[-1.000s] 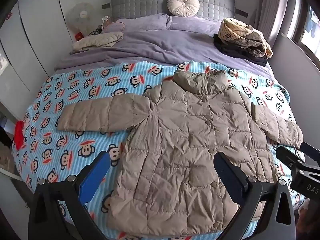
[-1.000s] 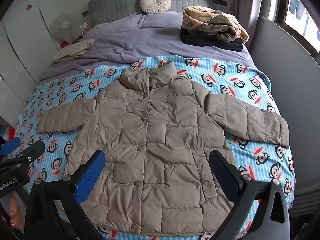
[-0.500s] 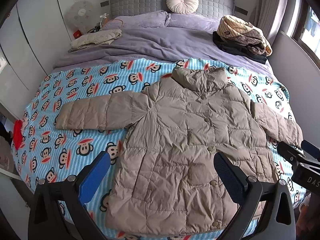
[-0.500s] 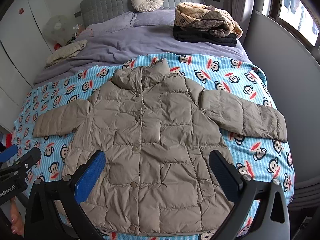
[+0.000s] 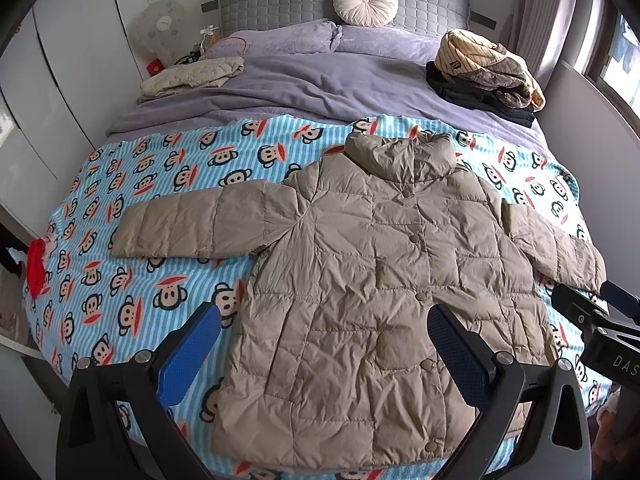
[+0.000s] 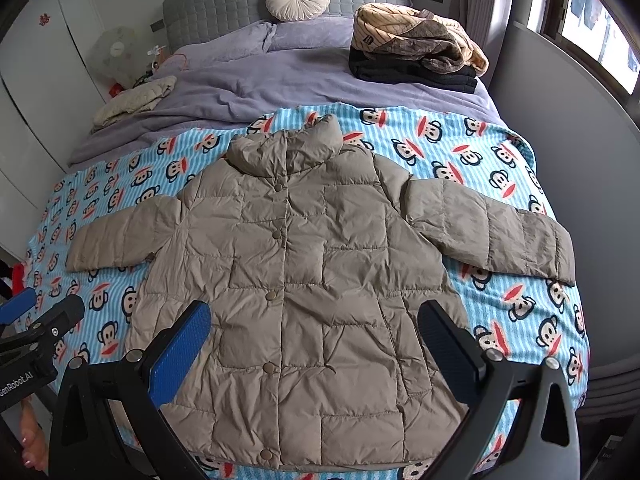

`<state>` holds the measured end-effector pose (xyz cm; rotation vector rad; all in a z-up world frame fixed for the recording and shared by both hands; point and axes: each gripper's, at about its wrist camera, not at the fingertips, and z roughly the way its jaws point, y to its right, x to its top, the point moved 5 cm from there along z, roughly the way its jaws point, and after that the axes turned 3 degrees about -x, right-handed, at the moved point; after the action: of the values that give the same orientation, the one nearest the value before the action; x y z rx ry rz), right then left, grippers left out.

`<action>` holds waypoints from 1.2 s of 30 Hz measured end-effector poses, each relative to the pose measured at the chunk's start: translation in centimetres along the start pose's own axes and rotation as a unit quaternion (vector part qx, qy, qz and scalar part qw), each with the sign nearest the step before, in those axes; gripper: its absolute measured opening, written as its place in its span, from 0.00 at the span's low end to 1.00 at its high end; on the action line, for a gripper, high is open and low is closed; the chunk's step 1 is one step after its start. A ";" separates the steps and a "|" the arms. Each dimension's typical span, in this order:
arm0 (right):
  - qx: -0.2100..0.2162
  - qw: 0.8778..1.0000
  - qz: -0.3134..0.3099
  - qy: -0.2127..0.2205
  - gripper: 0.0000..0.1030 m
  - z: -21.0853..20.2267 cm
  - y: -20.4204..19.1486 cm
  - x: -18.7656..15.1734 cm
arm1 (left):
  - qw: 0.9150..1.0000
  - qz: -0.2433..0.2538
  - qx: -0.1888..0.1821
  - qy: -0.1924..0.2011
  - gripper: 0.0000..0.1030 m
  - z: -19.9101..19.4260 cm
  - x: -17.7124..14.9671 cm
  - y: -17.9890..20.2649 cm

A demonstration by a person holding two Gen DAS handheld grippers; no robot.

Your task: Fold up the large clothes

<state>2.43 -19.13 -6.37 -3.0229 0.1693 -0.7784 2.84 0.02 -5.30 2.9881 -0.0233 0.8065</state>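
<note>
A tan quilted puffer jacket [image 5: 360, 272] [image 6: 300, 260] lies flat, front up and buttoned, on a blue monkey-print blanket [image 5: 132, 280] [image 6: 500, 152]. Both sleeves stretch out sideways. My left gripper [image 5: 324, 344] hovers open above the jacket's lower left part, holding nothing. My right gripper [image 6: 314, 340] hovers open above the jacket's lower middle, also holding nothing. Each gripper shows at the other view's edge: the right gripper [image 5: 592, 312] beside the right cuff, the left gripper [image 6: 40, 316] at the far left.
Beyond the blanket lies a purple duvet [image 5: 320, 84] with a round cream cushion [image 5: 366, 2] at the grey headboard. A pile of folded clothes [image 5: 484, 72] sits at the back right, a beige garment [image 5: 192, 76] back left. A grey wall [image 6: 580, 160] bounds the right side.
Both grippers have pulled back and risen slightly, so the jacket sits a little further off in both views. The jacket has not moved. Both stay open.
</note>
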 end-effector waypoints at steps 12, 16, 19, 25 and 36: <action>0.000 1.000 0.001 -0.001 1.00 0.0 0.0 0.0 | 1.000 -0.003 0.000 -0.006 1.00 0.5 -0.7 0.0; 0.000 1.000 0.002 -0.003 1.00 0.1 0.0 0.1 | 1.000 -0.004 0.000 -0.007 1.00 0.5 -0.8 -0.1; 0.000 1.000 0.002 -0.003 1.00 0.1 -0.1 -0.2 | 1.000 -0.003 0.000 -0.006 1.00 0.5 -0.7 -0.1; 0.000 1.000 0.003 -0.004 1.00 0.2 0.0 -0.1 | 1.000 0.000 -0.004 -0.011 1.00 0.6 -0.8 0.0; 0.000 1.000 0.005 -0.006 1.00 0.2 0.0 -0.2 | 1.000 0.002 -0.005 -0.013 1.00 0.6 -0.9 0.1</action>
<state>2.41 -19.12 -6.66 -3.0232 0.1828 -0.7608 2.42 -0.09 -6.27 2.9904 -0.0325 0.7661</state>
